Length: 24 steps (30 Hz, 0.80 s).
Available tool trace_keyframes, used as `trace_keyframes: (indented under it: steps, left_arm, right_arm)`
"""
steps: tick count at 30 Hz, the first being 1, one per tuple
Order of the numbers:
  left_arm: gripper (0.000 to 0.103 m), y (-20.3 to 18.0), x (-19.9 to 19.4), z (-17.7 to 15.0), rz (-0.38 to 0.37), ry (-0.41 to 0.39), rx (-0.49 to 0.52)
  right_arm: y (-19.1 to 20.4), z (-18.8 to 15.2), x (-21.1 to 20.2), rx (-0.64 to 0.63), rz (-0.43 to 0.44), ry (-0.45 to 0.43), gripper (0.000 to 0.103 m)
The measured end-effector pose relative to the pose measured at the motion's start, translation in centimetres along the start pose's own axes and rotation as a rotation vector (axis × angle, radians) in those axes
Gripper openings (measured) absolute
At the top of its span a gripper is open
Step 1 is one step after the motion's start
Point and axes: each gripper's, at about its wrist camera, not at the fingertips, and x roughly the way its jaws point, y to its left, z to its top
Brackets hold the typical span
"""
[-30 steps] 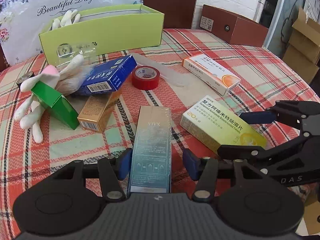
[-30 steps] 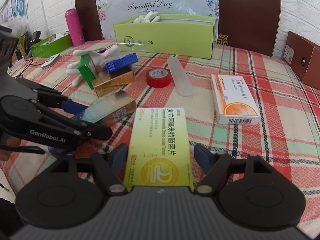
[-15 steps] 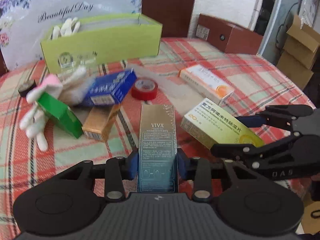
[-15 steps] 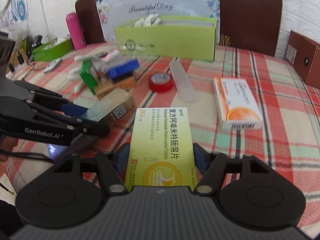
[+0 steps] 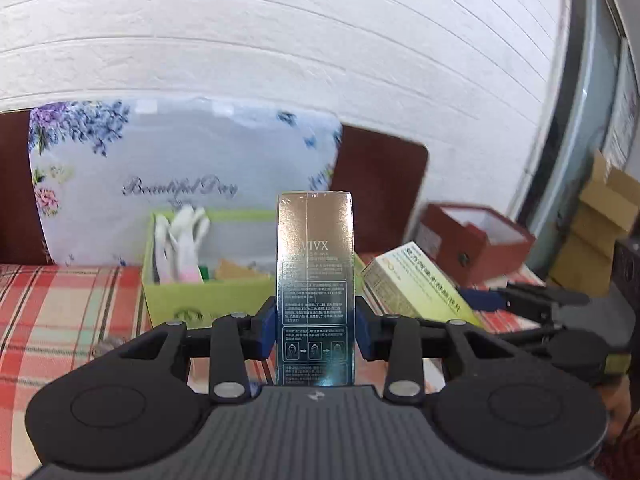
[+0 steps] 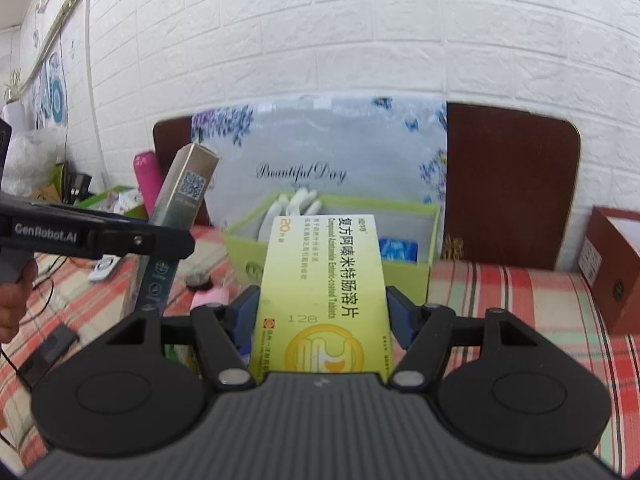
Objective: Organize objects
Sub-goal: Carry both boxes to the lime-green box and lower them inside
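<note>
My left gripper (image 5: 316, 326) is shut on a tall metallic VIVX box (image 5: 314, 264) and holds it upright above the table, in front of the green open box (image 5: 208, 300). My right gripper (image 6: 322, 316) is shut on a yellow-green tablet box (image 6: 322, 292), also lifted and facing the green open box (image 6: 408, 276). In the left wrist view the tablet box (image 5: 416, 288) and the right gripper (image 5: 520, 300) sit to the right. In the right wrist view the VIVX box (image 6: 176, 216) and the left gripper (image 6: 100, 236) sit to the left. White gloves (image 5: 180, 240) stand in the green box.
A blue box (image 6: 398, 250) lies inside the green box. A floral "Beautiful Day" cushion (image 5: 180, 176) and brown chair backs (image 6: 508, 184) stand behind it. An open red-brown box (image 5: 472, 244) is at the right on the checked tablecloth (image 5: 60, 300). A pink bottle (image 6: 146, 180) is at far left.
Both grippers closed on their boxes and lifted them off the table, tilting up toward the green box. The loose items on the tablecloth have dropped out of view.
</note>
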Motion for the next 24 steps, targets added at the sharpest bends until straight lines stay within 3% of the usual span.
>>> trace_keyframes:
  steps: [7,12,17,22,23,24]
  left_arm:
    - [0.041,3.0,6.0,5.7,0.044,0.019,-0.091]
    - [0.041,6.0,11.0,8.5,0.079,0.096,-0.138]
    - [0.041,8.1,16.0,8.5,0.149,0.194,-0.129]
    - [0.041,9.7,19.2,7.2,0.143,0.262,-0.141]
    - [0.042,9.7,19.7,6.8,0.147,0.271,-0.127]
    - [0.057,9.8,20.1,6.4,0.162,0.276,-0.11]
  right_arm:
    - [-0.8,5.0,6.3,0.002,-0.011,-0.057,0.065]
    - [-1.9,6.6,11.2,-0.016,-0.048,-0.054,0.065]
    - [-3.2,6.5,15.8,0.002,-0.051,-0.02,0.066]
    - [-3.9,5.3,19.9,0.011,-0.042,0.038,0.066]
    - [-3.9,5.0,20.9,0.003,-0.042,0.051,0.067]
    - [-3.9,4.6,21.7,-0.012,-0.034,0.065,0.071]
